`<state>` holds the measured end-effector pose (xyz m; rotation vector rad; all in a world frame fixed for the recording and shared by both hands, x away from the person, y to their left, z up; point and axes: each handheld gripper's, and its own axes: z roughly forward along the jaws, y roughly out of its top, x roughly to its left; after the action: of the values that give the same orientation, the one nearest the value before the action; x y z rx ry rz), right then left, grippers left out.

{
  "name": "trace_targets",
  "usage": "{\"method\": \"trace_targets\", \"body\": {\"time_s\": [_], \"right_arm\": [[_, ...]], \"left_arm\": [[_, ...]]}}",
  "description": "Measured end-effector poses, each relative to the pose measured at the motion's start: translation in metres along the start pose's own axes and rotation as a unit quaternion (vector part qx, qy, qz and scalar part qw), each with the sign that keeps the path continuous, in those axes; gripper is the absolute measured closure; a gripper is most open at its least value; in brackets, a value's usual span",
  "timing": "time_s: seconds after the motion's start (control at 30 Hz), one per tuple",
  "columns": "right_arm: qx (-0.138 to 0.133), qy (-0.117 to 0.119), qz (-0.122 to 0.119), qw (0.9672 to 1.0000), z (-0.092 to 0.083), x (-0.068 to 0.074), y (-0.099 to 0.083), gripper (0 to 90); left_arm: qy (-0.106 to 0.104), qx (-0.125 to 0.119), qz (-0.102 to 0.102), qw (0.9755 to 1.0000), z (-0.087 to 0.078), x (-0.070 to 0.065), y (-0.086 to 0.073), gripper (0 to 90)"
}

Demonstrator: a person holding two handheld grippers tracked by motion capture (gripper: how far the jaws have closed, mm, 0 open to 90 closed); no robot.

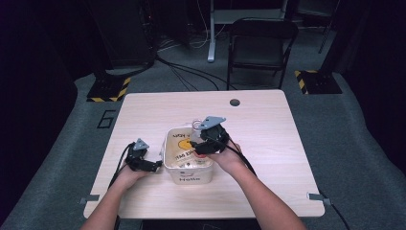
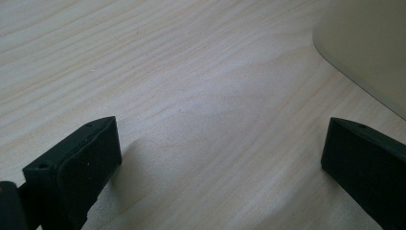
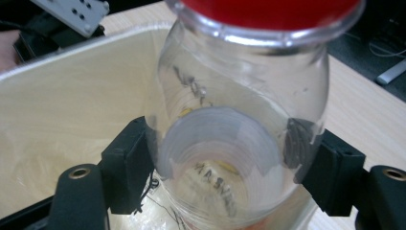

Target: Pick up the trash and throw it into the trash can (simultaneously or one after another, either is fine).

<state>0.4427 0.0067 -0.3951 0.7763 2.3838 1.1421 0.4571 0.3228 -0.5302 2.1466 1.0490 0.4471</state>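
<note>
Your right gripper (image 3: 225, 163) has its jaws clamped on the belly of the clear jar (image 3: 239, 120), which hangs tilted over the cream tub (image 1: 189, 165) near the table's middle; your left gripper (image 2: 225, 163) rests on the bare wood just beside the tub's left wall, jaws wide apart and holding nothing. To set the jar down well, keep the squeeze even, bring it inside the rim rather than onto it, and let it touch the floor of the tub before you release. Steady the tub with the left gripper if it slides. The jar is see-through and rounded, with a red lid (image 3: 270, 12) and smooth walls that may slip between the pads.
</note>
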Motion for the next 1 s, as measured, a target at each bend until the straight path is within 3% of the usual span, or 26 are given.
{"method": "trace_targets", "body": {"time_s": [0.1,0.33,0.53,0.73,1.0], "right_arm": [[0.014,0.0,0.004,0.9999,0.005,0.002,-0.003,26.4],[0.01,-0.004,0.001,0.9999,0.005,0.001,-0.004,25.6],[0.01,0.003,0.018,0.9998,0.002,0.003,-0.003,14.3],[0.001,0.01,0.035,0.9994,-0.006,0.003,-0.001,11.2],[-0.018,0.001,0.044,0.9989,-0.016,-0.005,0.0,8.5]], "left_arm": [[0.0,0.0,0.0,1.0,0.0,0.0,0.0,0.0],[0.0,0.0,0.0,1.0,0.0,0.0,0.0,0.0],[0.0,0.0,0.0,1.0,0.0,0.0,0.0,0.0],[0.0,0.0,0.0,1.0,0.0,0.0,0.0,0.0],[0.0,0.0,0.0,1.0,0.0,0.0,0.0,0.0]]}}
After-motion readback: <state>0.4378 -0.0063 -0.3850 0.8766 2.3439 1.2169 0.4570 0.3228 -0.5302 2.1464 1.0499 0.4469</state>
